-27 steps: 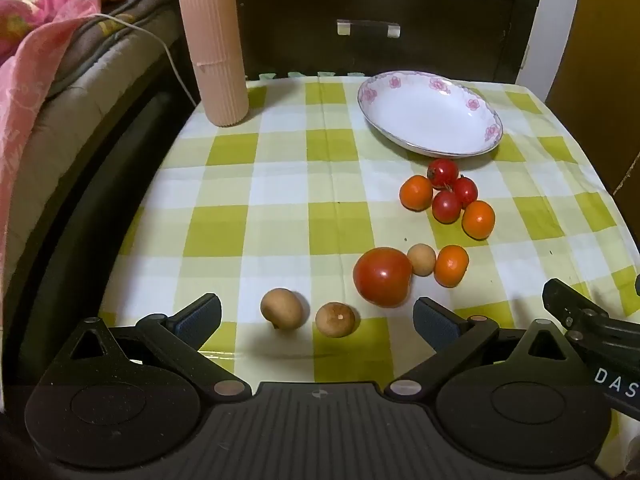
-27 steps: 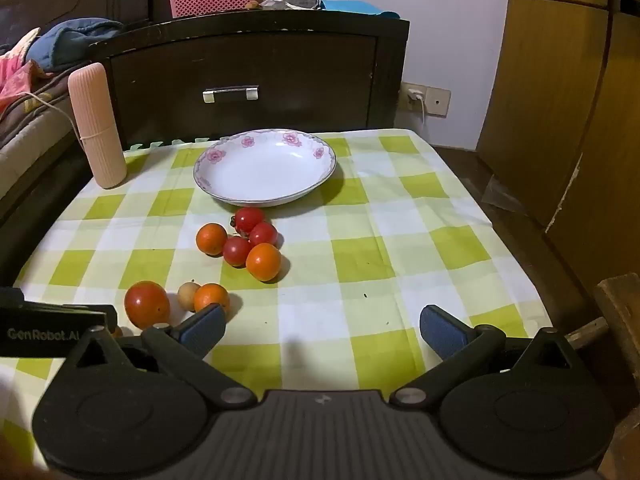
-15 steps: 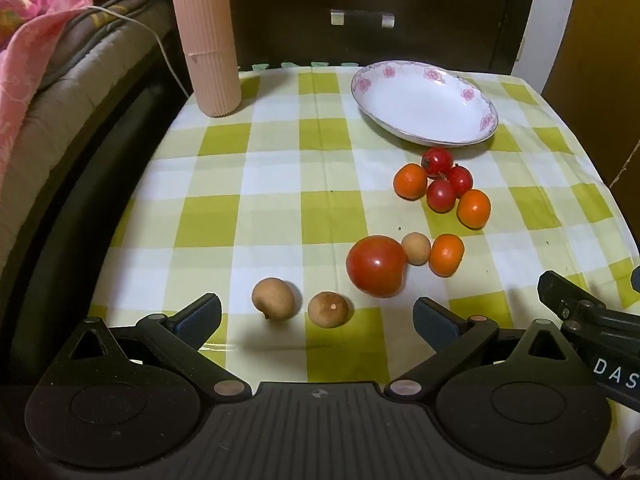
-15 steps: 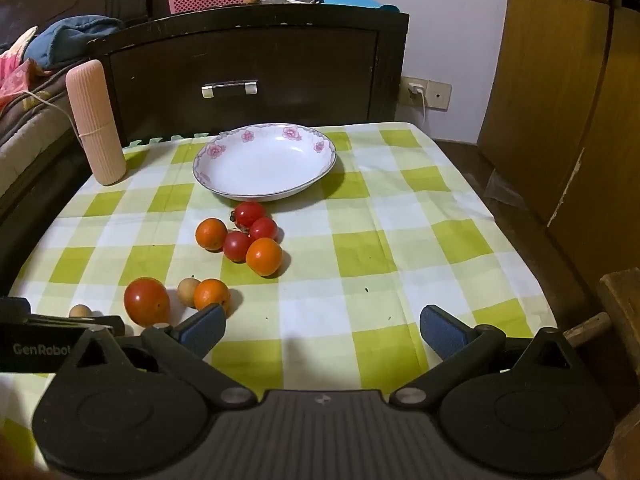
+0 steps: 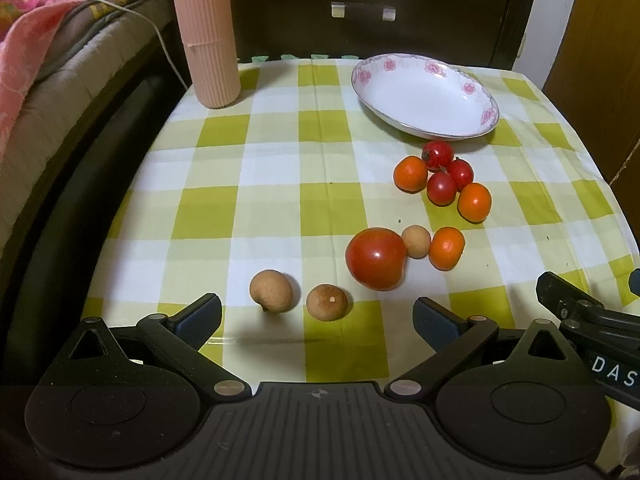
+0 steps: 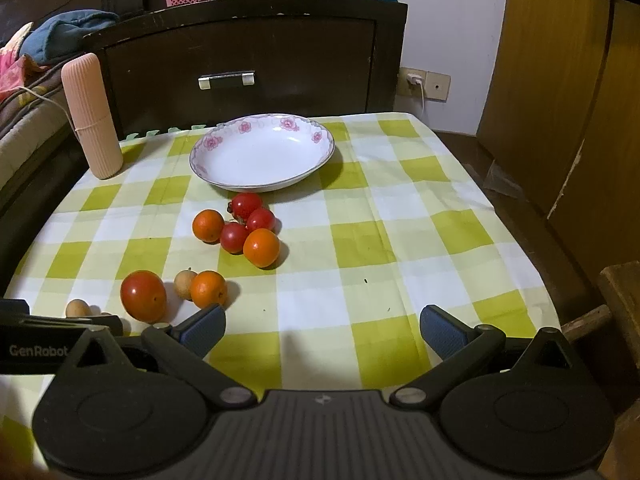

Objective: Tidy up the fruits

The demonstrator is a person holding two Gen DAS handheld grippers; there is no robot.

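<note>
- Big tomato (image 5: 376,258): glossy red, slightly lopsided, on the checked cloth (image 5: 256,184) near front-centre; touching or just beside a small tan round fruit (image 5: 416,241), w/ an orange mini citrus (image 5: 447,248) just beside that on its far side.
- Two brown round fruits nearest the left gripper: one w/ a short stem (image 5: 271,291), other (image 5: 327,302) showing a pale dot on top; matte, rough-looking skin, close but apart.
- Cluster closer to the plate: three red cherry tomatoes (image 5: 443,174) bunched together, flanked by two orange citrus (image 5: 410,173) and (image 5: 474,202), all touching or nearly so.
- White plate (image 5: 486,114), pink flower rim, nothing in it, at far side of cloth just behind the cluster.
- Pink ribbed cylinder (image 5: 205,32) upright at far left corner, well apart from fruit.
- Left gripper (image 5: 318,316): fingers spread wide, holding nothing, low over front edge w/ the two brown fruits just ahead of the gap.
- Right gripper (image 6: 322,330): fingers also spread wide, nothing between them, over bare cloth to the right of the fruit.
- Dark wood drawer unit (image 6: 248,60) behind table.
</note>
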